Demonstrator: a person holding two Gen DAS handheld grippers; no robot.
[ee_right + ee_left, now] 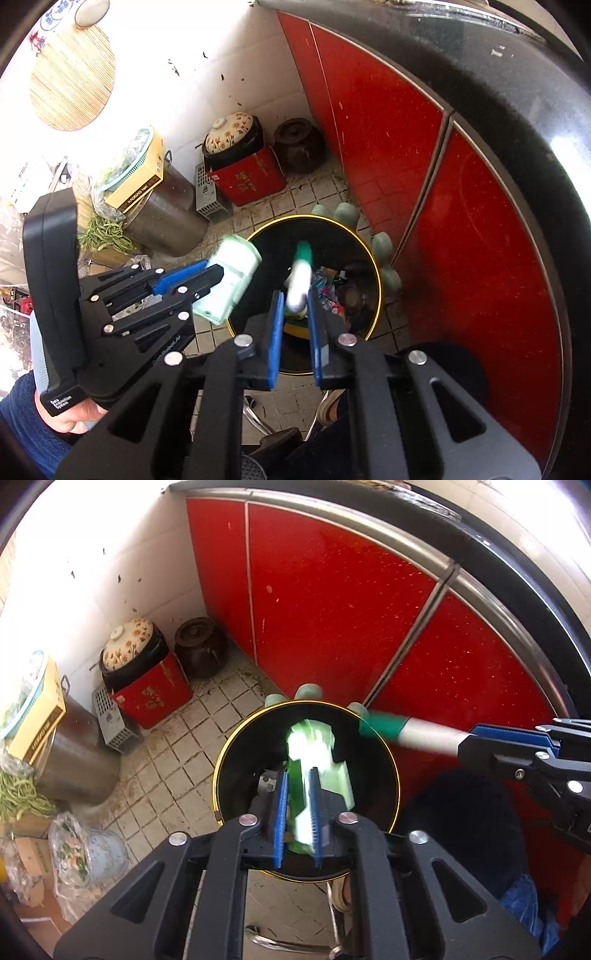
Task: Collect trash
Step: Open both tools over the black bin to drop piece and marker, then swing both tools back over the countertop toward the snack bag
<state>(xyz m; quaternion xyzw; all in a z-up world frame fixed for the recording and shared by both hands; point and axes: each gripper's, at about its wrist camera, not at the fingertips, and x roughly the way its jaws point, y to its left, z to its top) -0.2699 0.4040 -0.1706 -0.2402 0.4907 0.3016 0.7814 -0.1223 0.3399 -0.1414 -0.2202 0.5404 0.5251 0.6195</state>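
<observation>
Already both pieces of trash are held above the round black bin with a gold rim (218,775), which stands on the tiled floor (177,738). The left claw (297,812) has the blurred green-and-white carton (317,760) between its blue pads; the pads look slightly parted, so the carton is judged to be at the point of release. The right claw (295,310) is closed on the white tube with a green cap (301,273). Some wrappers are already seen inside the bin. Dropping both items remains to be done.
</observation>
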